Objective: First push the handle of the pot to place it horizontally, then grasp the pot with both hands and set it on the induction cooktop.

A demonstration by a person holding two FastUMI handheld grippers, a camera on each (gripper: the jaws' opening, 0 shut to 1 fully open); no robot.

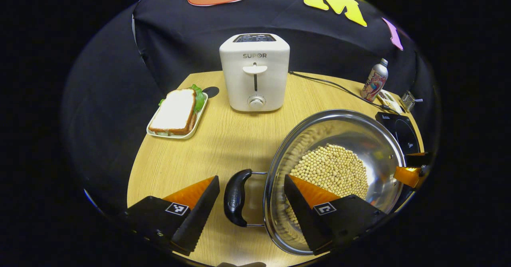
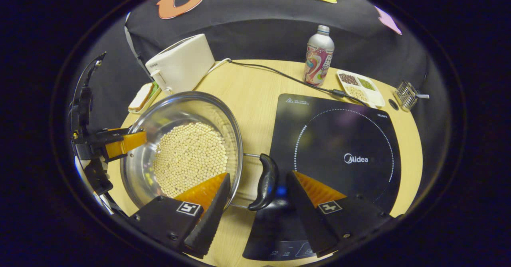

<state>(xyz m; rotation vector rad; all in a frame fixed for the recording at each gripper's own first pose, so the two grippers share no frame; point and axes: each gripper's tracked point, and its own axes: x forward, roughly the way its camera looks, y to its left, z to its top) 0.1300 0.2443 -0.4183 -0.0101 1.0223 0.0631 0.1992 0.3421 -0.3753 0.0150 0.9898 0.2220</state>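
Both handles lie level. The left claw (image 1: 251,197) stands apart astride the left handle (image 1: 236,197); the right claw (image 2: 257,193) likewise astride the right handle (image 2: 265,182). Neither has clamped. The pot (image 2: 181,111) sits on the worktop (image 2: 255,99), left of the right claw, handle-to-handle axis running sideways toward the cooktop (image 2: 343,139). Grasp and transfer remain.

A shiny steel pot (image 1: 339,155) of pale yellow beans (image 1: 333,169) with black handles (image 1: 236,197) sits between orange-and-black fingers (image 1: 195,207). Beyond the fingers: a cream-white toaster (image 1: 254,71), light wood table (image 1: 223,139), swirl-patterned silver bottle (image 2: 318,55). By the right finger, a black cooktop (image 2: 339,139) bears a dotted white ring.
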